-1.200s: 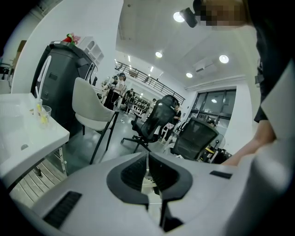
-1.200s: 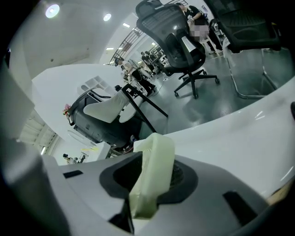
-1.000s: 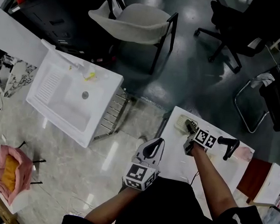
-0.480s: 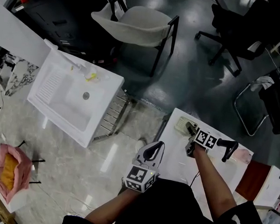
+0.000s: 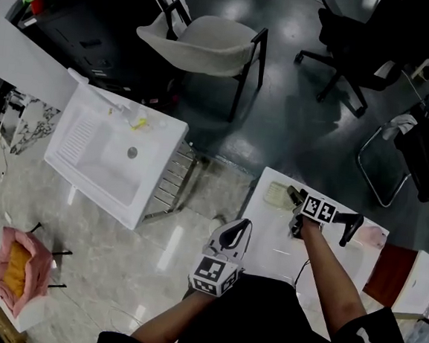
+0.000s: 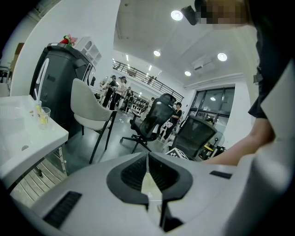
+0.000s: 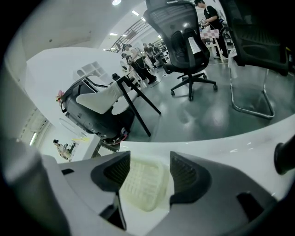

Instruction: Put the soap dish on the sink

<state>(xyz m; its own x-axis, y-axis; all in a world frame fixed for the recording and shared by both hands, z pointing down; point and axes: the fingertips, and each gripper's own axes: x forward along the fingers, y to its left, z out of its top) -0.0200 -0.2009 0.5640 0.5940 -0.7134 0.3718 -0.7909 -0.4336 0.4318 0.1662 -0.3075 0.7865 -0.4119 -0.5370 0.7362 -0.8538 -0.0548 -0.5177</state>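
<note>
Soap dish [image 7: 143, 186] sits, seemingly free, inside right claw [image 7: 148, 162], jaws just opened; head view hides gap.

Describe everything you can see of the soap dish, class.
The soap dish is a pale cream, rounded rectangle with a ribbed grid top; it looks like soft plastic. It lies flat, with no soap on it, on the white table, near a corner. The right gripper has just been opening its jaws, which stand apart on either side of the dish; no pad seems to press on it.
</note>
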